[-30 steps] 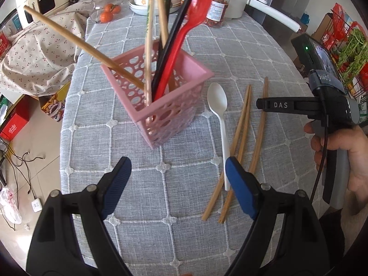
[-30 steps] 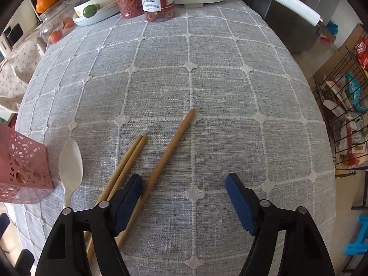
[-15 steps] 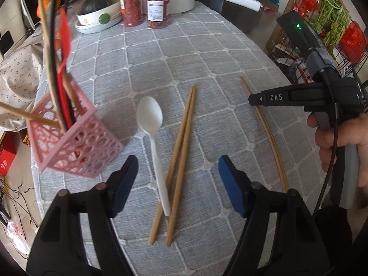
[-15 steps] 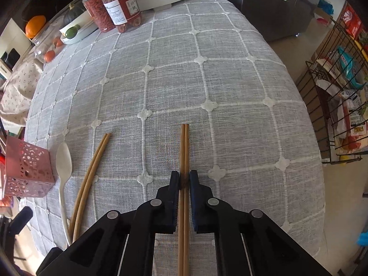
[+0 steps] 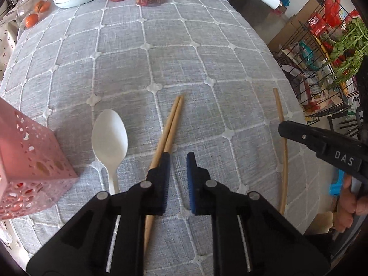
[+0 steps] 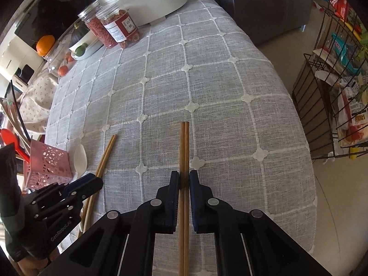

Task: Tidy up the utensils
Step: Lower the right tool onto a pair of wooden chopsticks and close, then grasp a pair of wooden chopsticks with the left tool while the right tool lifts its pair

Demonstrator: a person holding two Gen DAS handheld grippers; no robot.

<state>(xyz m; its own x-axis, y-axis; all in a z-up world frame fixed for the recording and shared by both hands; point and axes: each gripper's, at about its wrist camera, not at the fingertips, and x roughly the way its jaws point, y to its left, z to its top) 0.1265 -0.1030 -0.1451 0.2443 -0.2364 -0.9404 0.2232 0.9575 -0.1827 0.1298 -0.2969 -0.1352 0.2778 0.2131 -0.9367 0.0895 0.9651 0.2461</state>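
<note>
Wooden chopsticks point(image 5: 171, 119) lie lengthwise just left of the narrowed, empty left hand-held gripper point(image 5: 177, 158); right hand-held gripper point(image 6: 184, 179) clamps its pair point(image 6: 184, 142).

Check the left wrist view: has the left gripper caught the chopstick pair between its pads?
No. The chopstick pair passes under the left-hand finger; the gap holds only tablecloth.

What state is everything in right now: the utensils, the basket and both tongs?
Left tongs: nearly closed, just been closing, nothing between them.
Right tongs: shut on darker wooden chopstick pair.
Lighter wooden chopstick pair: lying loose, ungripped.
White plastic spoon: lying flat.
Pink perforated basket: upright, red spoon inside.
</note>
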